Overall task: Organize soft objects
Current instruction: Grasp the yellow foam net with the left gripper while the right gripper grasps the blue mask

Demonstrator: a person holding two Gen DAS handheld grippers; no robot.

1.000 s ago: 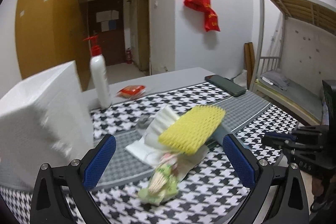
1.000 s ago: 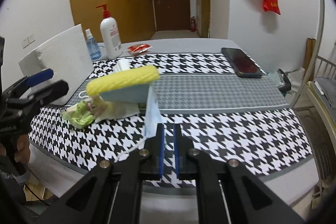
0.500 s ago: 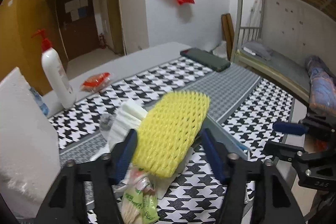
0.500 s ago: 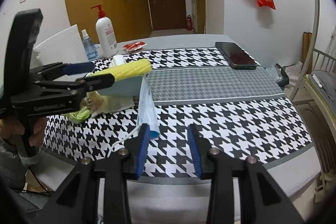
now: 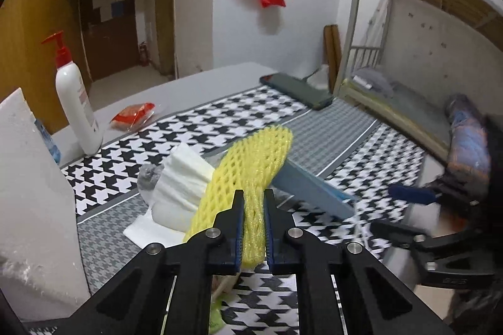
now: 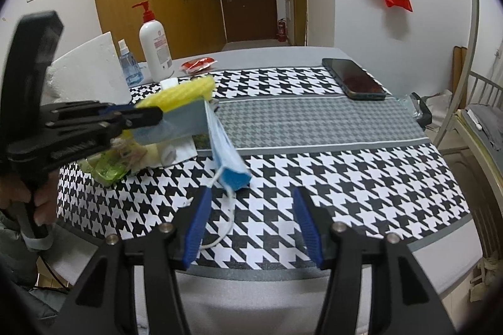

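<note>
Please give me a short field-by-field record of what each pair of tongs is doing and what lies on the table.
left tongs: have just closed; shut on the yellow foam net
right tongs: have just been opening; nothing between the pads
blue face mask: draped from the pile onto the tablecloth, just ahead of the right tongs
table: houndstooth cloth
back left: pump bottle, white foam block
back right: phone
</note>
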